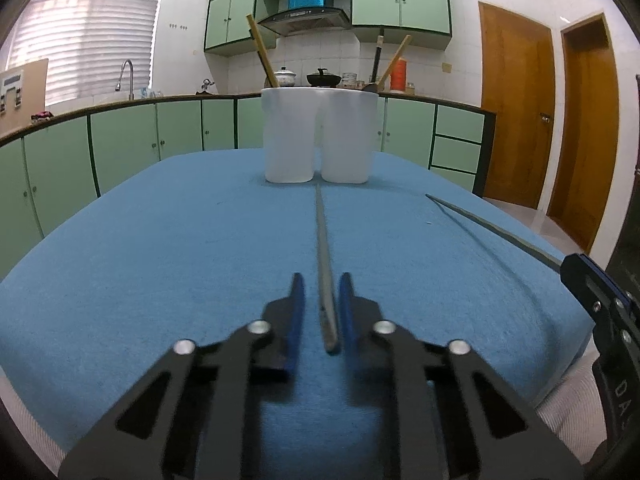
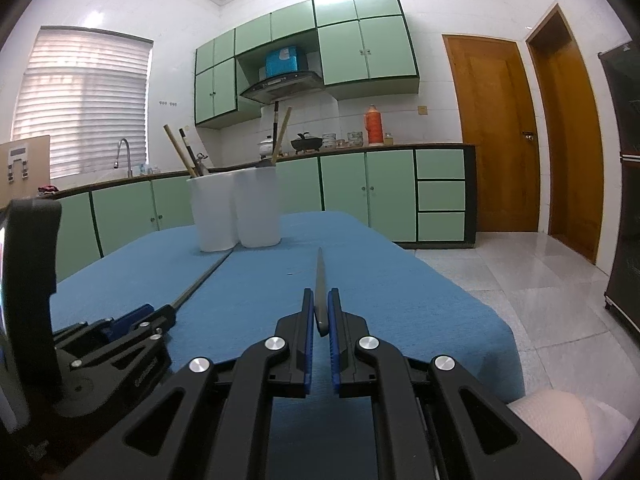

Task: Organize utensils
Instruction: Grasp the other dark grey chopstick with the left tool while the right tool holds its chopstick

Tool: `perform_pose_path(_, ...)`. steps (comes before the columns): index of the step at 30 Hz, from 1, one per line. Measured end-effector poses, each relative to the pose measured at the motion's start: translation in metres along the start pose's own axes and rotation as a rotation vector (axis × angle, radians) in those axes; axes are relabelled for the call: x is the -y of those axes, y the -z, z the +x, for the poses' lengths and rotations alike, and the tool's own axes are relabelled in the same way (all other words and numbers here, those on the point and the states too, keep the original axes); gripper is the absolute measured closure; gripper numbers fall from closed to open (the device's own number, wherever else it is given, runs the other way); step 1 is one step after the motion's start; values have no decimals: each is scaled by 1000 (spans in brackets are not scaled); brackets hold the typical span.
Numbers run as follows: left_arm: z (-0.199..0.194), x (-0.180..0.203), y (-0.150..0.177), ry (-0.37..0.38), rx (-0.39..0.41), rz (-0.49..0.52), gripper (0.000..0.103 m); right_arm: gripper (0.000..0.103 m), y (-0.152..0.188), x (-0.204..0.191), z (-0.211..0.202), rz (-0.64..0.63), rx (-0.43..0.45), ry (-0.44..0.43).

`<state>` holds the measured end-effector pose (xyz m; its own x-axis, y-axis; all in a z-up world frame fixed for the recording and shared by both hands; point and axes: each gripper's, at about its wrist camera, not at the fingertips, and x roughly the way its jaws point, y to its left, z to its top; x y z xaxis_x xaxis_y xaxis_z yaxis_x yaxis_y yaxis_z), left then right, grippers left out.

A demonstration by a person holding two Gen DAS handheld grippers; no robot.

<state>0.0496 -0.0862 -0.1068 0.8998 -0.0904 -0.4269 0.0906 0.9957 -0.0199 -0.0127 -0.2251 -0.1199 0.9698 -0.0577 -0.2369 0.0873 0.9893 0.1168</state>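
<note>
Two grey chopsticks lie on the blue cloth. In the left wrist view, one chopstick (image 1: 323, 264) runs between my left gripper's (image 1: 322, 280) open fingers, which do not clamp it. In the right wrist view, my right gripper (image 2: 320, 298) is shut on the other chopstick (image 2: 319, 280), which points toward the holders. That chopstick also shows at the right in the left wrist view (image 1: 492, 229). Two white utensil holders (image 1: 320, 136) stand side by side at the far end of the table, with wooden and black utensils in them.
The blue cloth (image 1: 160, 248) covers the table. Its right edge drops to a tiled floor (image 2: 540, 304). Green cabinets and a counter with pots stand behind. My left gripper shows at the lower left of the right wrist view (image 2: 120, 332).
</note>
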Motion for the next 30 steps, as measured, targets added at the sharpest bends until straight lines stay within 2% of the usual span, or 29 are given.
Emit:
perform_pose_path(4, -2, 4, 0, -11, 4, 11, 96, 96, 1, -1, -1, 5, -1, 0)
perform_pose_path(13, -6, 4, -2, -13, 6, 11, 96, 96, -1, -6, -4, -7, 10, 7)
perform_pose_path(21, -23, 2, -14, -11, 56, 23, 96, 96, -11, -3, -8, -17, 39, 4)
perform_pose_path(30, -47, -3, -39, -2, 135, 26, 96, 96, -46, 2, -14, -20, 88, -44)
